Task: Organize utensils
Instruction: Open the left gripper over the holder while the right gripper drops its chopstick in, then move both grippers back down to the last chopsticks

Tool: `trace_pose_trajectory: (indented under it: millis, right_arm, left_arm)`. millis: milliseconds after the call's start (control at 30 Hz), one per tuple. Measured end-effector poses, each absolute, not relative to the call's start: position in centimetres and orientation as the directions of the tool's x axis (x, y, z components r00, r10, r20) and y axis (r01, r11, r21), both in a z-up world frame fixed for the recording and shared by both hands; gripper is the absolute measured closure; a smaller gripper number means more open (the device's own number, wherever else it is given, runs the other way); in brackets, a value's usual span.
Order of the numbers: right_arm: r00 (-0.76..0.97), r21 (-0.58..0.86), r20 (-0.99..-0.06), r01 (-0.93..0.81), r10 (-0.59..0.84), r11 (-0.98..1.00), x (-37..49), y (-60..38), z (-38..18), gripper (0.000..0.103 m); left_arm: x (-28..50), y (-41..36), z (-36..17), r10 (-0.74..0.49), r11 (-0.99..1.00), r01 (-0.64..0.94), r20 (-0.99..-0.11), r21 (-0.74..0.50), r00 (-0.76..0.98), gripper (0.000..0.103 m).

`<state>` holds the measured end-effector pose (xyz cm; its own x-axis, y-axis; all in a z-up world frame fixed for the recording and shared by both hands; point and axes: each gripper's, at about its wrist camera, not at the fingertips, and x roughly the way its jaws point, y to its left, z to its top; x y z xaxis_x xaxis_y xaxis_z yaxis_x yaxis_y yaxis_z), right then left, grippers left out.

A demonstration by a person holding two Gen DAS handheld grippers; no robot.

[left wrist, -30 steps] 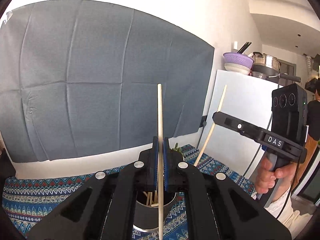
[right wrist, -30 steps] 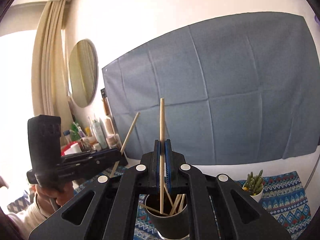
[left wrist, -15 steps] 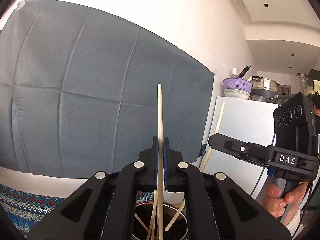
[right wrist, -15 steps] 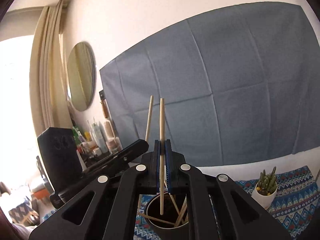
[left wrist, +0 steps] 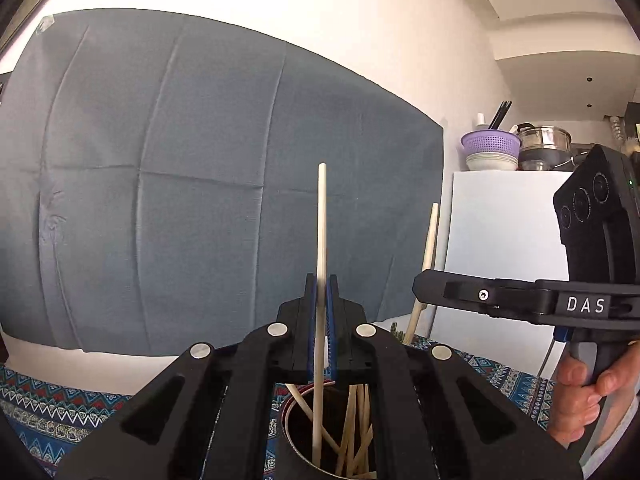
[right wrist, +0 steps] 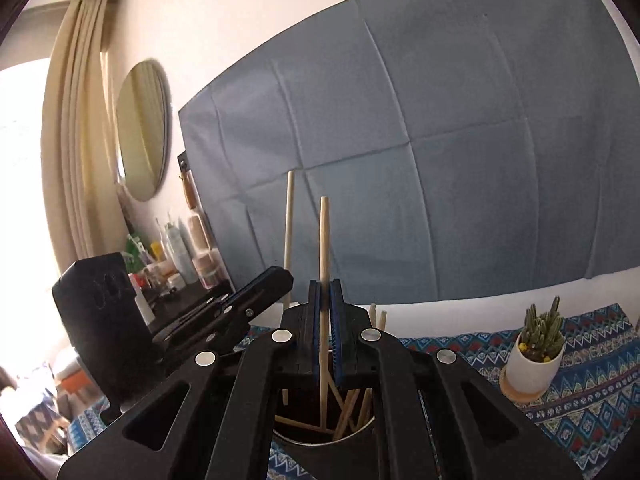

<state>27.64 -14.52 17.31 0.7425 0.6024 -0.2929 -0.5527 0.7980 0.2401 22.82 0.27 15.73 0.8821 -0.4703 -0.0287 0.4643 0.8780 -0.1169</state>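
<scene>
My left gripper (left wrist: pixel 320 288) is slightly parted around an upright wooden chopstick (left wrist: pixel 321 220), whose lower end reaches into the dark metal cup (left wrist: pixel 296 440) below, among several other chopsticks. My right gripper (right wrist: pixel 325 292) also stands slightly parted around an upright chopstick (right wrist: pixel 324 240), whose lower end is inside the same cup (right wrist: pixel 324 436). The right gripper also shows in the left wrist view (left wrist: pixel 424 288), at the right, with its chopstick (left wrist: pixel 430 236). The left gripper also shows in the right wrist view (right wrist: pixel 280 280), at the left, with its chopstick (right wrist: pixel 289 216).
A patterned blue cloth (right wrist: pixel 592 380) covers the table. A small cactus in a white pot (right wrist: pixel 536 356) stands to the right. A grey sheet (left wrist: pixel 200 180) hangs on the wall behind. A white fridge (left wrist: pixel 500 240) with bowls stands at the right, bottles (right wrist: pixel 176 252) at the left.
Both grippers have lowered over the cup, so the chopstick ends sank deeper into it. Both pairs of jaws have eased apart, and both chopsticks sit lower between them.
</scene>
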Motion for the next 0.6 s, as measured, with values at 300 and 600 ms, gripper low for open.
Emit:
trace_pose_trajectory:
  millis: [300, 600]
  right_arm:
    - [0.783, 0.184, -0.279, -0.524, 0.556, 0.831, 26.7, -14.5, 17.7, 0.091]
    - [0.893, 0.135, -0.171, -0.397, 0.416, 0.908, 25.1, -16.4, 19.5, 0.015]
  left_arm:
    - [22.4, 0.5, 16.5, -0.46, 0.884, 0.453, -0.035, -0.118, 0.887, 0.085]
    - [22.2, 1.1, 17.3, -0.385, 0.92, 0.38, -0.044, -0.093, 0.922, 0.007]
